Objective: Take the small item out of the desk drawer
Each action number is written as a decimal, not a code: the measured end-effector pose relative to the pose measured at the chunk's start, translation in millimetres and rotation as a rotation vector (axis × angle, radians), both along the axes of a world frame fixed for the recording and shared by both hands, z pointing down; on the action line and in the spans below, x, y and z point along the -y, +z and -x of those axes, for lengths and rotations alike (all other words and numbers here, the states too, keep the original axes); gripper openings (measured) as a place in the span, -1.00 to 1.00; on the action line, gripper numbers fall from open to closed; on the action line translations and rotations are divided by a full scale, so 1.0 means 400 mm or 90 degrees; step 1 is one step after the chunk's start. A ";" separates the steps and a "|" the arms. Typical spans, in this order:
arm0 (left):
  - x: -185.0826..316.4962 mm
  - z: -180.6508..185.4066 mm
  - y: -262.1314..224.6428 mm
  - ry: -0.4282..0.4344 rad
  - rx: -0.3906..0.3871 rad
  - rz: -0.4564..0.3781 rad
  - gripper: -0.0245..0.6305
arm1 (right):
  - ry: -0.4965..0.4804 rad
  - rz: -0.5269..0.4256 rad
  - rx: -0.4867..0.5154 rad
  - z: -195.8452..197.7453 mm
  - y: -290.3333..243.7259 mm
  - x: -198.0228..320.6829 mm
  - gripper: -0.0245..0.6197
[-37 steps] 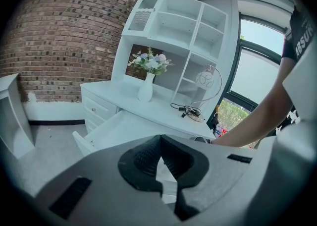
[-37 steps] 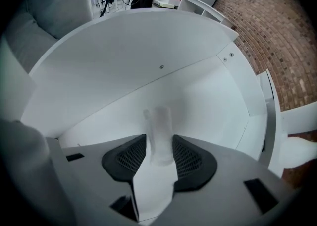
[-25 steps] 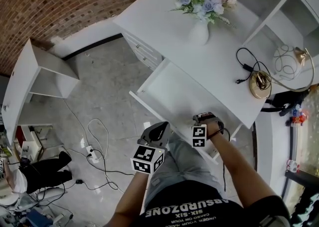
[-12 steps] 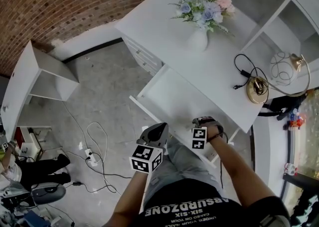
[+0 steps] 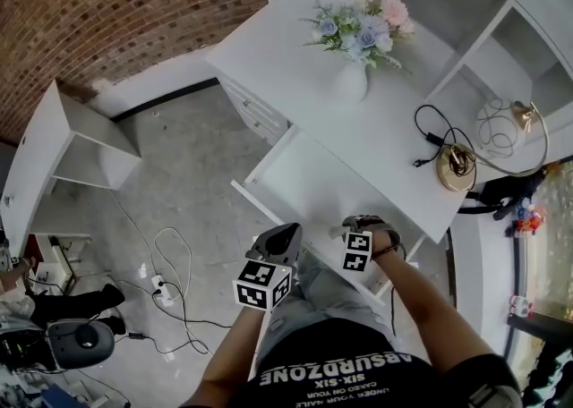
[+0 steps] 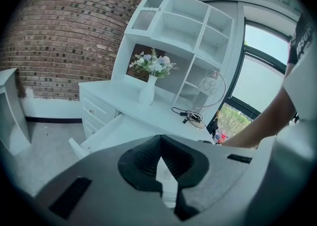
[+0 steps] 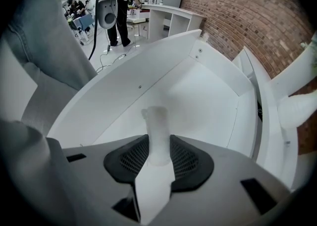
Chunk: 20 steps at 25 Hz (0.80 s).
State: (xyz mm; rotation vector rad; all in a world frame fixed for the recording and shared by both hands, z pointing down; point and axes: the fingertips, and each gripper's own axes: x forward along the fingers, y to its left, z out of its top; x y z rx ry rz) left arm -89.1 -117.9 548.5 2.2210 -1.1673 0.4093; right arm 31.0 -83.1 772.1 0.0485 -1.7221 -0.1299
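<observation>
The right gripper [image 7: 158, 153] stays over the open drawer [image 5: 300, 174], at lower centre of the head view. Its jaws are unchanged, part-closed on the small item [image 7: 157, 131], a pale upright cylinder. The grip appears settled, so lifting clear remains. The left gripper [image 6: 159, 145] waits at lower left with its jaws together and empty.

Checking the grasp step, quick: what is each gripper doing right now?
Left gripper: closed, nothing between its tongs.
Right gripper: closed on a small whitish cylinder.
</observation>
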 end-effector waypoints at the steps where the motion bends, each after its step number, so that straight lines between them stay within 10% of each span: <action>1: 0.002 -0.002 -0.001 0.002 0.000 -0.001 -0.91 | 0.004 0.001 0.004 0.000 -0.004 0.000 -0.53; 20: -0.035 -0.026 0.005 0.009 0.005 0.002 -0.91 | 0.143 0.012 0.130 0.005 -0.109 -0.027 -0.53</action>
